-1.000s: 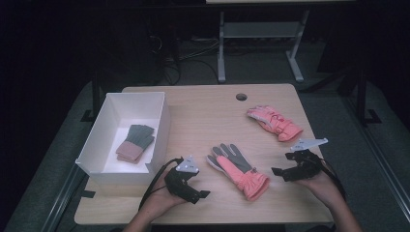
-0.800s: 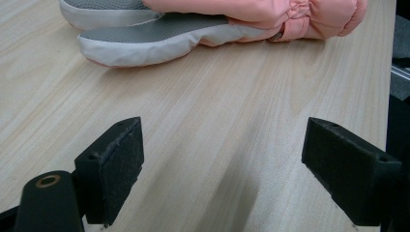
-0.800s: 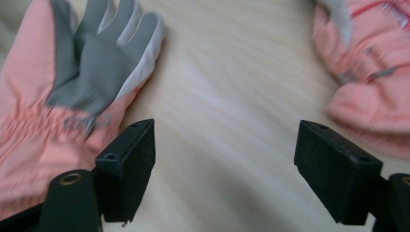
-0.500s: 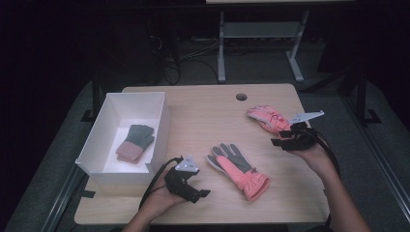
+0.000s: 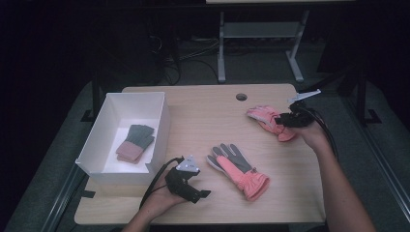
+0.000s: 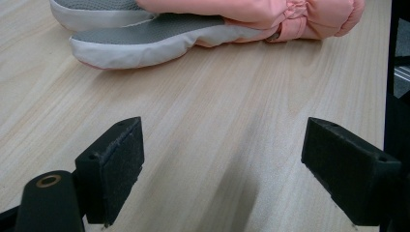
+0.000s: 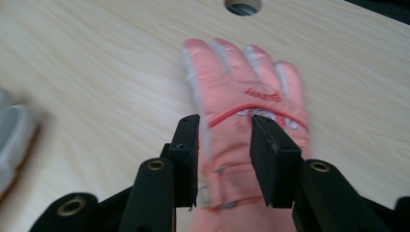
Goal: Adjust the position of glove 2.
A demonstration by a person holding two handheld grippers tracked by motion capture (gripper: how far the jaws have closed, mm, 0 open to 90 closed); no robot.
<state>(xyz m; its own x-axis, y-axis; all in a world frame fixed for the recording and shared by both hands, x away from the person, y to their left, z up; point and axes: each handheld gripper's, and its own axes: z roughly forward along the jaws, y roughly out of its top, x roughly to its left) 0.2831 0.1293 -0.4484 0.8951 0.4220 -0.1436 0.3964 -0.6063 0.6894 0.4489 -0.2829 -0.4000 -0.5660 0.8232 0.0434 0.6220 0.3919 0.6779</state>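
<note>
While lying on the worktop (image 5: 203, 111), far pink glove (image 7: 241, 116) sitting between right hand-held gripper (image 7: 225, 145) jaws, partly parted, not yet clenched, left hand-held gripper (image 6: 237, 169) resting released near it.

Right gripper closes in on the far glove

My right gripper (image 5: 285, 121) moves from the table's near right edge, beside the grey-palmed glove (image 5: 238, 169), up and away from me to the pink glove (image 7: 241, 121) at the far right. It now sits over that glove's cuff end, my hand (image 5: 312, 135) following, jaws narrowed to either side of the glove's back
</note>
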